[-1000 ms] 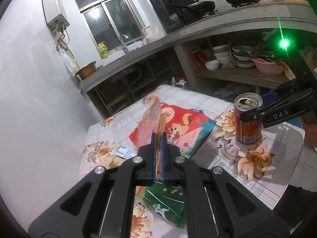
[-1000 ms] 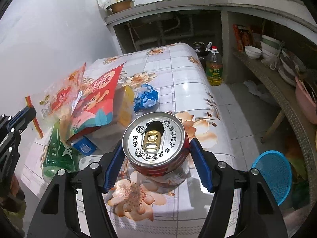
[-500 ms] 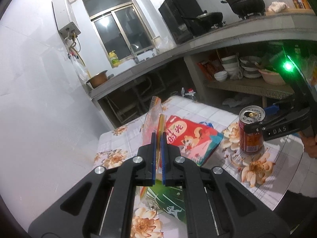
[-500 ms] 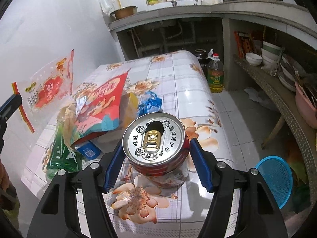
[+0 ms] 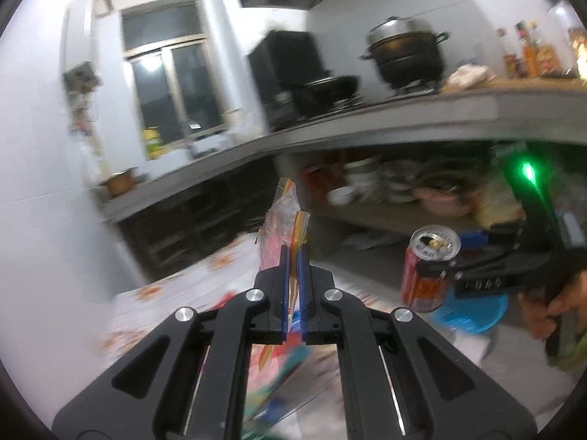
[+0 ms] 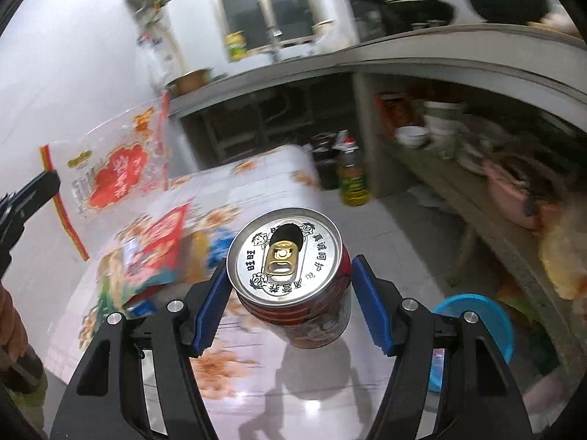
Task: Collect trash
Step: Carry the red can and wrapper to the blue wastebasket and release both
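My left gripper is shut on a clear snack wrapper with red print, held in the air above the table; the wrapper also shows at the left of the right wrist view. My right gripper is shut on an opened red drink can, lifted off the table; the can also shows in the left wrist view. A red snack bag, a blue wrapper and a green bag lie on the floral table.
A blue basket sits on the floor right of the table. An oil bottle stands beyond the table's far end. A shelf with bowls and a pink basin runs along the right. A concrete counter carries pots.
Both grippers have risen: the can has left the table and the wrapper hangs higher. The views now tilt upward and are blurred by motion.
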`<action>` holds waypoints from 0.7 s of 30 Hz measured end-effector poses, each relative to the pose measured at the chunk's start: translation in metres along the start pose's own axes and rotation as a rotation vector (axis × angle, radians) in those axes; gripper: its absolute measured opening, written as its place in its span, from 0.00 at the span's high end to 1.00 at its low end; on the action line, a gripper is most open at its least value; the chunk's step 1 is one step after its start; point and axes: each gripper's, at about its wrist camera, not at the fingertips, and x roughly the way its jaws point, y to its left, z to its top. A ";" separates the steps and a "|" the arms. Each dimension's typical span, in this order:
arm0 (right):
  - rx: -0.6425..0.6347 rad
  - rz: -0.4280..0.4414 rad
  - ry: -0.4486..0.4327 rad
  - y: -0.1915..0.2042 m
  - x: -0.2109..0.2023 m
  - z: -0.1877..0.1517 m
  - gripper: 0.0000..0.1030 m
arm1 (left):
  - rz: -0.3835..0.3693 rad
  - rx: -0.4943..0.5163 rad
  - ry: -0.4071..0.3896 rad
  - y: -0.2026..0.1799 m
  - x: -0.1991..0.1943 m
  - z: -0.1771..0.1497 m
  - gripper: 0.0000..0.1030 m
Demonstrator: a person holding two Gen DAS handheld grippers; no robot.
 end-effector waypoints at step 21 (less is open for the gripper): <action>0.555 -0.404 0.202 -0.253 0.024 -0.112 0.38 | -0.733 -0.165 0.746 -0.237 0.321 -0.018 0.97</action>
